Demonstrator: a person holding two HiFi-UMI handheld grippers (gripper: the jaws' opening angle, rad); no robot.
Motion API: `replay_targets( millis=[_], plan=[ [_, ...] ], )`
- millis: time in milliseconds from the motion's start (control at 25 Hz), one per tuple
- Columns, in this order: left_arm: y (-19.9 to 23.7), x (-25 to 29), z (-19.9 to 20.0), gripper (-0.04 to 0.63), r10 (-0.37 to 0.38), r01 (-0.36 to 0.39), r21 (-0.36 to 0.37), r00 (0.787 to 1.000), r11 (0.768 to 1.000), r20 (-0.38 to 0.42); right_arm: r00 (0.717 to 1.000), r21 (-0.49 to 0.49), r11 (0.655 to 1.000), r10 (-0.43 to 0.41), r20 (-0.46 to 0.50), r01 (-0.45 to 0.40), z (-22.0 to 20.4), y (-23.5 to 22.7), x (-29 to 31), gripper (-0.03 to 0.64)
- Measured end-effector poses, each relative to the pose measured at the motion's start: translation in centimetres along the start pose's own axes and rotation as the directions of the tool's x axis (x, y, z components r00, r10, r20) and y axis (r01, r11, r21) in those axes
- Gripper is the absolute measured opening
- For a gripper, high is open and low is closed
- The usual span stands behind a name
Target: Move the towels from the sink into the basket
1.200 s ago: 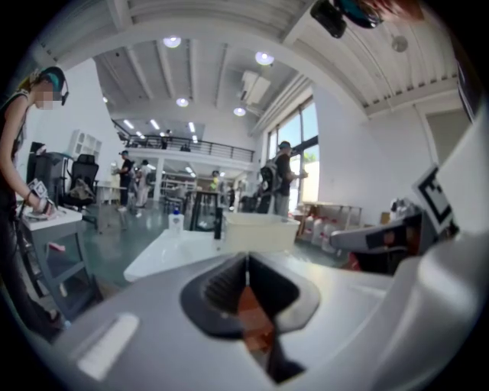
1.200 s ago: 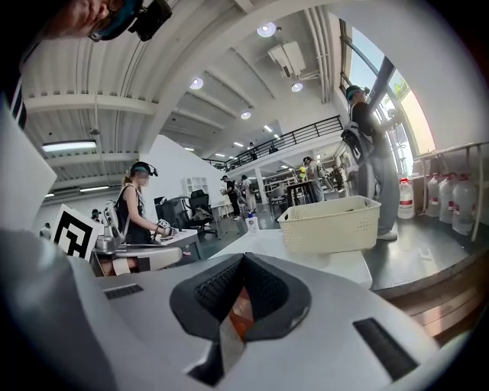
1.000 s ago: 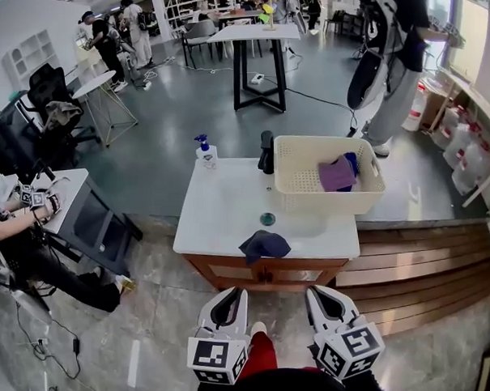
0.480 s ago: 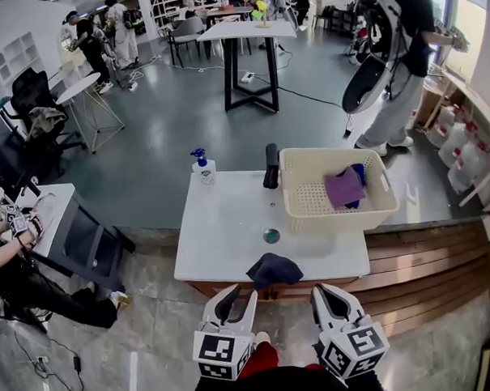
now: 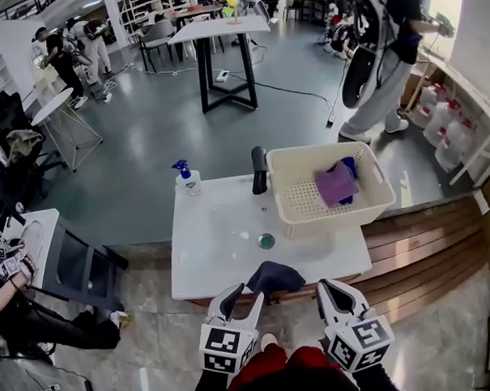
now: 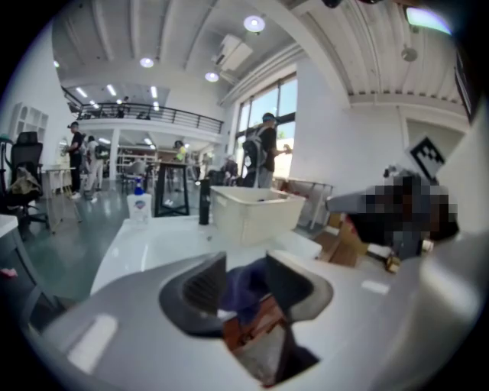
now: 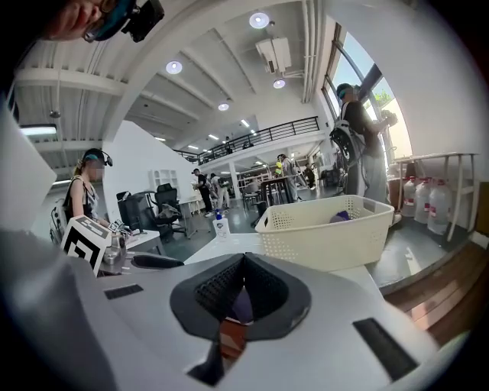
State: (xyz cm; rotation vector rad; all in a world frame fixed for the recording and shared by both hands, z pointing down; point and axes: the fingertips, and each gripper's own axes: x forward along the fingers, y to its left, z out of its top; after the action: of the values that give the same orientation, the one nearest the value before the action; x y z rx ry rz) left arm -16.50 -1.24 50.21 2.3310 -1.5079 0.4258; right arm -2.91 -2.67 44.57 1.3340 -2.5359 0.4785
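Note:
A dark navy towel (image 5: 273, 277) lies bunched on the front edge of the white sink counter (image 5: 214, 240). The cream basket (image 5: 287, 203) stands on the counter's right end and holds a purple towel (image 5: 335, 183) and a blue towel (image 5: 351, 166). My left gripper (image 5: 243, 294) is just in front of the navy towel; its jaws are opening and press on nothing. In the left gripper view that towel (image 6: 243, 286) shows in the gap ahead of the left gripper (image 6: 244, 263). My right gripper (image 5: 328, 286) hangs to the towel's right, shut and empty, its right gripper (image 7: 243, 261) jaws meeting at the tips.
A black faucet (image 5: 259, 170) and a soap bottle (image 5: 187, 178) stand at the counter's back, and the drain (image 5: 266, 241) lies mid-basin. Wooden planking (image 5: 425, 239) runs off to the right. A person (image 5: 385, 55) stands beyond the basket; a desk (image 5: 78, 263) is at the left.
Both grippers have come forward to the counter's front edge, close to the navy towel. The left gripper's jaws have spread apart. The towels and basket have not moved.

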Motion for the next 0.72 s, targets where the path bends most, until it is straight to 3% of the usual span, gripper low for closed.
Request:
replay_targets(
  millis=[320, 720],
  plan=[
    [-0.2, 3.0, -1.6, 0.177, -0.071, 0.080, 0.067, 0.991, 0.995, -0.117, 0.997, 0.021, 0.996, -0.083, 0.005, 0.083, 0.1, -1.7, -0.4, 0.008],
    [-0.3, 6.7, -3.8, 0.181, -0.102, 0.130, 0.102, 0.966, 0.986, -0.239, 0.991, 0.053, 0.989, -0.135, -0.005, 0.136, -0.2, -3.3, -0.1, 0.008]
  ],
)
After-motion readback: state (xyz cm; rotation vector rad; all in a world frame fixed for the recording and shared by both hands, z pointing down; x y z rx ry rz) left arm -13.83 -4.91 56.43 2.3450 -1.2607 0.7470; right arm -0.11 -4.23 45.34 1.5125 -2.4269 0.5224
